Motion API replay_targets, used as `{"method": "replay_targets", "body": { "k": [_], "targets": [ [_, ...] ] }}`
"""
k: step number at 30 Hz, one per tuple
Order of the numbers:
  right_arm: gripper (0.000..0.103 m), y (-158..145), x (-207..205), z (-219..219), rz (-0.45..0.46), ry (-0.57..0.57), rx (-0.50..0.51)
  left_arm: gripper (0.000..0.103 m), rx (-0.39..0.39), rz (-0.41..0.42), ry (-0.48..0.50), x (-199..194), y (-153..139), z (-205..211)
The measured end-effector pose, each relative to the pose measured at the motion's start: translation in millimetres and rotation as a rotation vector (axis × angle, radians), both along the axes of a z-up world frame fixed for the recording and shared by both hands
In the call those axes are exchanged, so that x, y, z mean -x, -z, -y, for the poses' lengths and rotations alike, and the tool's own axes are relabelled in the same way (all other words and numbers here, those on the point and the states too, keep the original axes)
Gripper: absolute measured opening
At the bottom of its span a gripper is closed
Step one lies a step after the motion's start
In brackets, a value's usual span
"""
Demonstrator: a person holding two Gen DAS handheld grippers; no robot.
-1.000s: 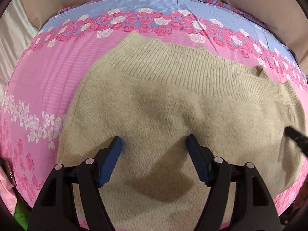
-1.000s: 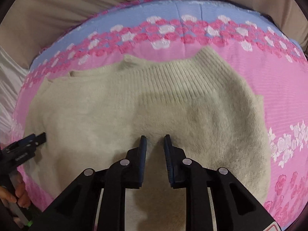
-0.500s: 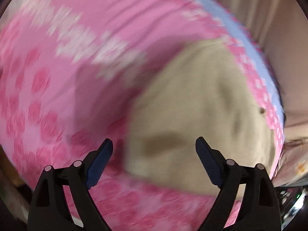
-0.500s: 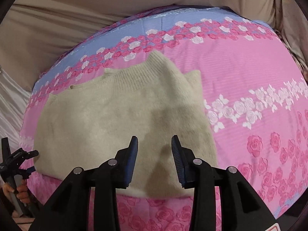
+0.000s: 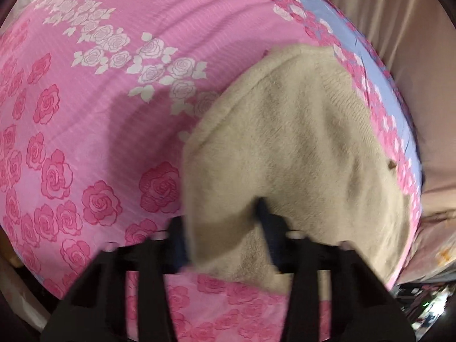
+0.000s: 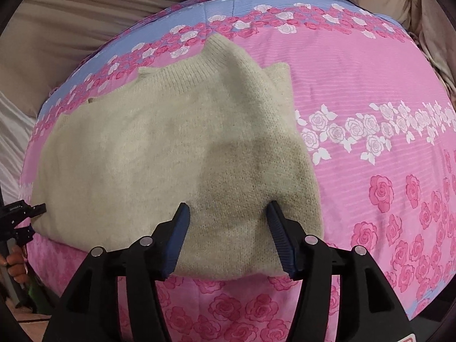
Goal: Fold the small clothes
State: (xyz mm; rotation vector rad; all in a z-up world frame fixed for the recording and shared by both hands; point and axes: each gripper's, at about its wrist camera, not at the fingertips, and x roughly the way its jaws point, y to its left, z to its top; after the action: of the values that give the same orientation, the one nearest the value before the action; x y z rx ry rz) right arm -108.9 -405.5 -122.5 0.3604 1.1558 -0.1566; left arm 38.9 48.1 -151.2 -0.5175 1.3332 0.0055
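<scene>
Left claw just closing, pinching sweater corner; right claw just opening, spread over hem. Lift both corners evenly.

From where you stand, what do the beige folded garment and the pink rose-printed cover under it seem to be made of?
The beige folded garment looks like soft knitted wool or acrylic: it has a fuzzy matte nap and a ribbed band along its far edge. Which fibre it is, I cannot tell. The pink rose-printed cover looks like thin woven cotton or polyester, smooth, with fine crosswise lines and small wrinkles.
</scene>
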Motion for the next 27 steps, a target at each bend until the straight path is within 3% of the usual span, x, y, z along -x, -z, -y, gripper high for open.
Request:
{"method": "replay_targets", "body": {
  "k": [3, 7, 10, 16, 22, 24, 27],
  "targets": [
    [0.059, 3.0, -0.7, -0.1, 0.000, -0.024, -0.001, 0.017, 0.059, 0.059, -0.008, -2.5, -25.4, 3.7],
    [0.062, 5.1, -0.6, -0.6, 0.009, -0.052, -0.009, 0.016, 0.090, 0.198, 0.092, -0.6, -80.7, 37.6],
    [0.063, 6.6, -0.3, 0.6, 0.019, -0.067, -0.021, 0.015, 0.127, 0.304, 0.216, -2.3, -129.8, 85.0],
    [0.064, 5.7, 3.9, 8.1, 0.044, -0.080, -0.065, 0.013, 0.173, 0.426, 0.511, 15.3, -186.1, 184.5],
    [0.063, -11.4, 19.9, 40.9, 0.109, 0.010, -0.145, 0.013, 0.178, 0.435, 0.901, 67.1, -186.8, 294.2],
    [0.063, -15.9, 28.0, 58.9, 0.122, 0.059, -0.145, 0.013, 0.157, 0.402, 1.016, 83.1, -167.7, 324.3],
    [0.064, -16.6, 40.6, 86.5, 0.119, 0.136, -0.131, 0.019, 0.123, 0.294, 1.103, 94.2, -119.7, 364.2]
  ]
}}
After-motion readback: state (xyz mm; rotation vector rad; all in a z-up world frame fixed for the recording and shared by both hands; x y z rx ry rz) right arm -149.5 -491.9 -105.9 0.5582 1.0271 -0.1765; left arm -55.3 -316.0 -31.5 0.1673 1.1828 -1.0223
